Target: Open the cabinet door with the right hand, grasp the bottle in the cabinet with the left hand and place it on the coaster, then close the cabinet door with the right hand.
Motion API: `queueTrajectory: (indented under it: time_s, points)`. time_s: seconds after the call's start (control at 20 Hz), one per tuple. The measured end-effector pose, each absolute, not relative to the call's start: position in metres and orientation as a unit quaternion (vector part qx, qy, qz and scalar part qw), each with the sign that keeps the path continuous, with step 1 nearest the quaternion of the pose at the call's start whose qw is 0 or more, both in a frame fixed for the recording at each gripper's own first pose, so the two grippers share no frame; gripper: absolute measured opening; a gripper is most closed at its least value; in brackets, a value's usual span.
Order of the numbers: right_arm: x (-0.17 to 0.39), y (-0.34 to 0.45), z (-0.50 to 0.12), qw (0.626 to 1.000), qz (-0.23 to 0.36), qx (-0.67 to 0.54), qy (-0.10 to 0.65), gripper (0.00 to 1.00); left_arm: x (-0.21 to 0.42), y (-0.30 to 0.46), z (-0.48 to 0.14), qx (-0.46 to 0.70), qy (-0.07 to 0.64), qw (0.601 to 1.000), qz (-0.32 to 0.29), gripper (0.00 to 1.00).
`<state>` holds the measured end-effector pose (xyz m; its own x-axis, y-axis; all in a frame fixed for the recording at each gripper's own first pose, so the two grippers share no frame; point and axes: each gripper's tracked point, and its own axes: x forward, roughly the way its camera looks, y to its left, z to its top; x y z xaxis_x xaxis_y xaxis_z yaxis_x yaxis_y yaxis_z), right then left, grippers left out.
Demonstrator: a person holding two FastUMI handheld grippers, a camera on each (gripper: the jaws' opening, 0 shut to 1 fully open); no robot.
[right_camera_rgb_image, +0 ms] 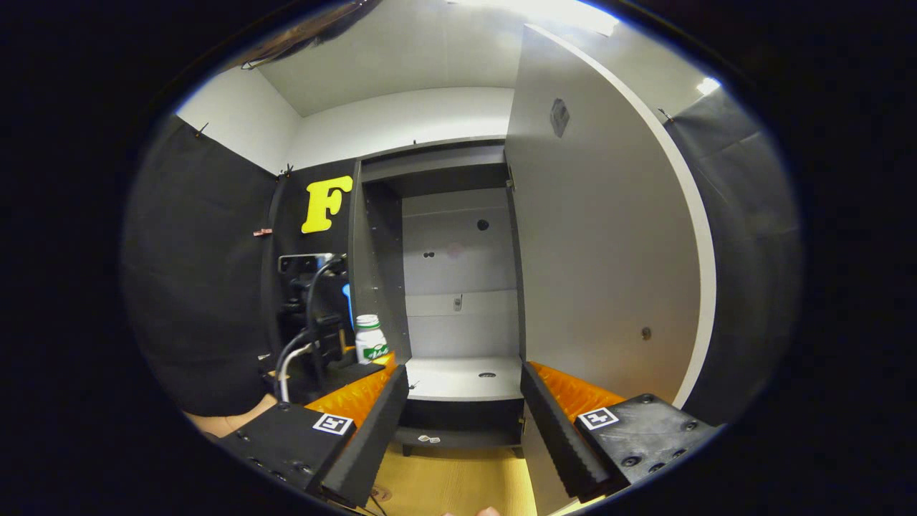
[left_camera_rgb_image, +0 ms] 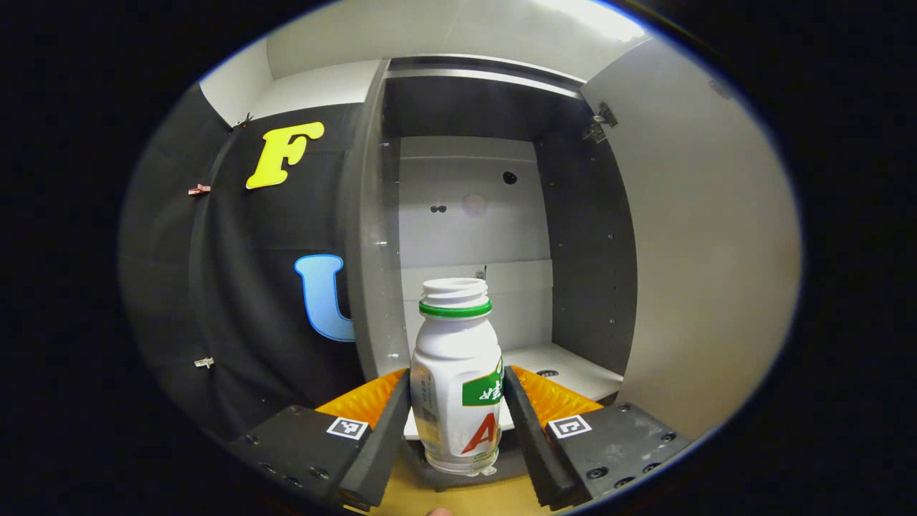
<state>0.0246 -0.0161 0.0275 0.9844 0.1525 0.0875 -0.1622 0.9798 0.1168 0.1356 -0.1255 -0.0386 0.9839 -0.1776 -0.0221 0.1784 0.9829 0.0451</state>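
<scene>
We find the left gripper (left_camera_rgb_image: 457,419) clamped on the uncapped yogurt-drink bottle (left_camera_rgb_image: 457,387), held outside the cabinet (left_camera_rgb_image: 372,236), before its left front edge. The right gripper (right_camera_rgb_image: 464,419) stands released by the open door (right_camera_rgb_image: 602,236). Tilting risks spillage.

Illumination is bright and even, supplied from overhead; a blown-out patch of glare sits at the top of both the left gripper view and the right gripper view. The cabinet (left_camera_rgb_image: 473,215) interior is dim along its upper section and side walls, while its back panel is evenly lit. Fisheye distortion bows the cabinet door (right_camera_rgb_image: 602,236) and other straight edges toward the periphery. Central focus is sharp; edges soften slightly.
</scene>
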Motion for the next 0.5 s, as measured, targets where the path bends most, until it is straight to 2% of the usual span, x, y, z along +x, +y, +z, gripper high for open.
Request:
queueTrajectory:
  time_s: [0.25, 0.5]
  points:
    - [0.027, -0.014, 0.033, 0.995, 0.072, 0.045, -0.054, 0.98, 0.097, -0.082, -0.081, 0.0, 0.022, 0.999, -0.042, 0.77]
    - [0.03, -0.011, 0.031, 0.995, 0.072, 0.034, -0.057, 0.98, 0.067, -0.061, -0.141, 0.016, 0.036, 0.998, -0.038, 0.77]
